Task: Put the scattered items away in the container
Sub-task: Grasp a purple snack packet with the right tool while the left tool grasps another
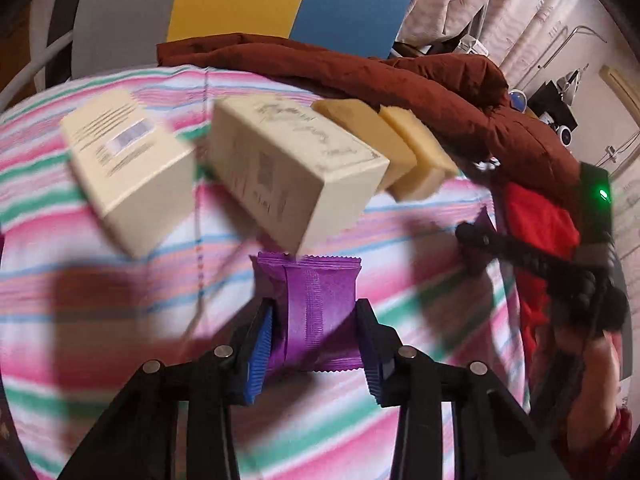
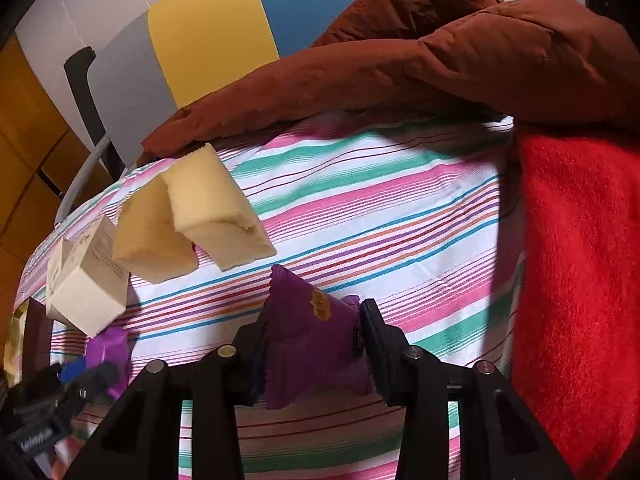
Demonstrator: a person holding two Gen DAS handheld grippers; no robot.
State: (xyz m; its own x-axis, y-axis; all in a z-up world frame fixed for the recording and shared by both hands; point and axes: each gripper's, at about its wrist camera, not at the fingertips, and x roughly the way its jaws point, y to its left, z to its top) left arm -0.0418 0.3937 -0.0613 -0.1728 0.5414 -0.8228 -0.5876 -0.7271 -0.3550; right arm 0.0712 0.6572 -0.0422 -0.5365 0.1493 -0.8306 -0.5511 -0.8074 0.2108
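My left gripper point(image 1: 316, 340) is shut on a purple snack packet point(image 1: 316, 304), held above the striped bedsheet point(image 1: 120, 320). My right gripper point(image 2: 312, 344) is shut on another purple packet point(image 2: 312, 332). Two cream cardboard boxes point(image 1: 132, 164) point(image 1: 296, 176) and two yellow sponges point(image 1: 368, 136) point(image 1: 420, 152) lie on the sheet beyond the left gripper. The sponges point(image 2: 216, 208) and one box point(image 2: 84, 284) show in the right wrist view too, left of centre. The right gripper shows at the right edge of the left wrist view point(image 1: 480, 236); the left gripper shows at lower left of the right wrist view point(image 2: 92, 372). No container is in view.
A brown padded jacket point(image 1: 400, 80) point(image 2: 440, 60) lies along the far side of the bed. A red blanket point(image 2: 580, 280) point(image 1: 536, 216) covers the right side. A grey, yellow and blue headboard point(image 1: 240, 0) stands behind.
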